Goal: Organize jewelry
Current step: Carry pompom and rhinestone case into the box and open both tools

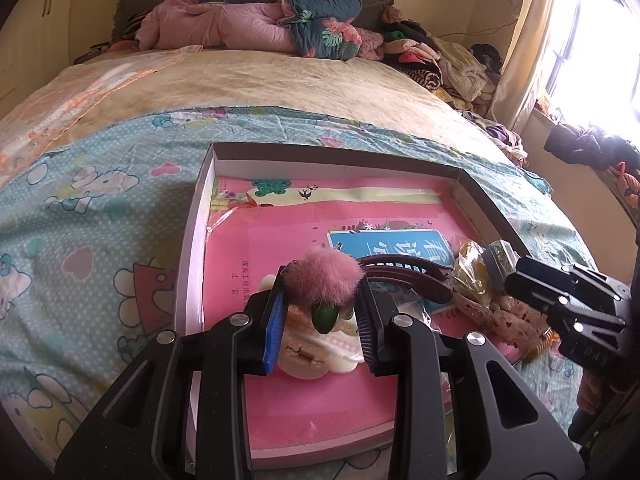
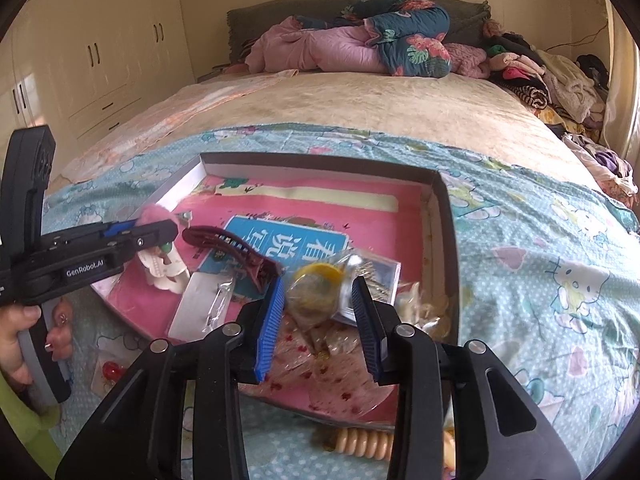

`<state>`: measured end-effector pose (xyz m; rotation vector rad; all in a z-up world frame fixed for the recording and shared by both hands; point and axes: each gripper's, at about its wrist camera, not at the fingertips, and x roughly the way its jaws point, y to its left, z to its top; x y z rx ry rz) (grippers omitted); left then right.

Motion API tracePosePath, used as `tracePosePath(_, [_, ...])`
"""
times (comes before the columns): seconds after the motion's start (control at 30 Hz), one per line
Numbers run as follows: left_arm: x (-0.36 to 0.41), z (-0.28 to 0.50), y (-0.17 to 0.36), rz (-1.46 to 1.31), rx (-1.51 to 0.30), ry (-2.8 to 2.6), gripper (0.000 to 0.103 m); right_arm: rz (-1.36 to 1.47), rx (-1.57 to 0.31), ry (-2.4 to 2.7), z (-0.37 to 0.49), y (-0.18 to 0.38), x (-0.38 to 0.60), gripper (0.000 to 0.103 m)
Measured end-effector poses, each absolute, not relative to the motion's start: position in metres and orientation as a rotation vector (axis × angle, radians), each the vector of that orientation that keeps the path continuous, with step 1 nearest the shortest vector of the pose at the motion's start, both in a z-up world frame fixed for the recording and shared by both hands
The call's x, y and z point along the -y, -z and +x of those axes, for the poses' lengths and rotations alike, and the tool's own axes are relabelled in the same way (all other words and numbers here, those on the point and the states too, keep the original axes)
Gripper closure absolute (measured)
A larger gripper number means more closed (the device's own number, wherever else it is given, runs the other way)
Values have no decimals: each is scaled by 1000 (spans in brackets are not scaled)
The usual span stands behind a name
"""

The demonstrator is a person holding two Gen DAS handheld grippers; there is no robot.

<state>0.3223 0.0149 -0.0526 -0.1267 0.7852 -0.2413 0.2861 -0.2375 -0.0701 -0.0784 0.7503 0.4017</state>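
Broadly, room: a bedroom is shown — cream wardrobe doors (image 2: 100,60) at the left, a bright curtained window (image 1: 592,40) at the right.
Surface: a wide bed (image 1: 280,92) is spread with a beige blanket and a turquoise cartoon-print sheet (image 1: 100,200); pink and floral quilts (image 1: 260,24) and loose clothes are piled at the head.
Container: a shallow white cardboard box lid (image 1: 192,240), lined with a pink picture book, is laid on the sheet; most of the jewelry is gathered inside it.
Left gripper (image 1: 320,312): the jaws are closed onto a fluffy pink pompom hair ornament (image 1: 324,280), held over a cream flower-shaped clip at the lid's near left.
Right gripper (image 2: 320,316): the jaws are set around a clear crinkled plastic bag holding a yellow ring-shaped piece (image 2: 316,284); firm pad contact cannot be confirmed through the blur.
Nearby pieces: a dark brown plastic hair claw (image 2: 236,248) lies between the two grippers; a beige coiled hair tie (image 2: 360,442) lies outside the lid on the sheet.
Risk, large: the lid could be tipped or dragged on the soft bedding if either gripper is pressed down.
Risk, small: the slick bag could slip from a partial pinch — its contents would scatter; the soft pompom could be pulled loose by its fur.
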Motion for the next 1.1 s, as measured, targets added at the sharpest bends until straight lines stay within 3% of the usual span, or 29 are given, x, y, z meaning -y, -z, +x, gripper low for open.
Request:
tracePosePath(0.6, [-21, 304, 56, -130, -783, 240, 80, -55, -733, -386, 258, 64, 242, 68])
tracePosePath(0.77, [-23, 299, 55, -132, -781, 232, 77, -55, -724, -384, 250, 59, 244, 60])
tracePosePath(0.97, [-25, 292, 49, -135, -770, 221, 65, -53, -709, -383, 241, 53, 246, 52])
tracePosePath(1.1, [-26, 287, 42, -136, -753, 214, 52, -47, -696, -374, 234, 49, 249, 44])
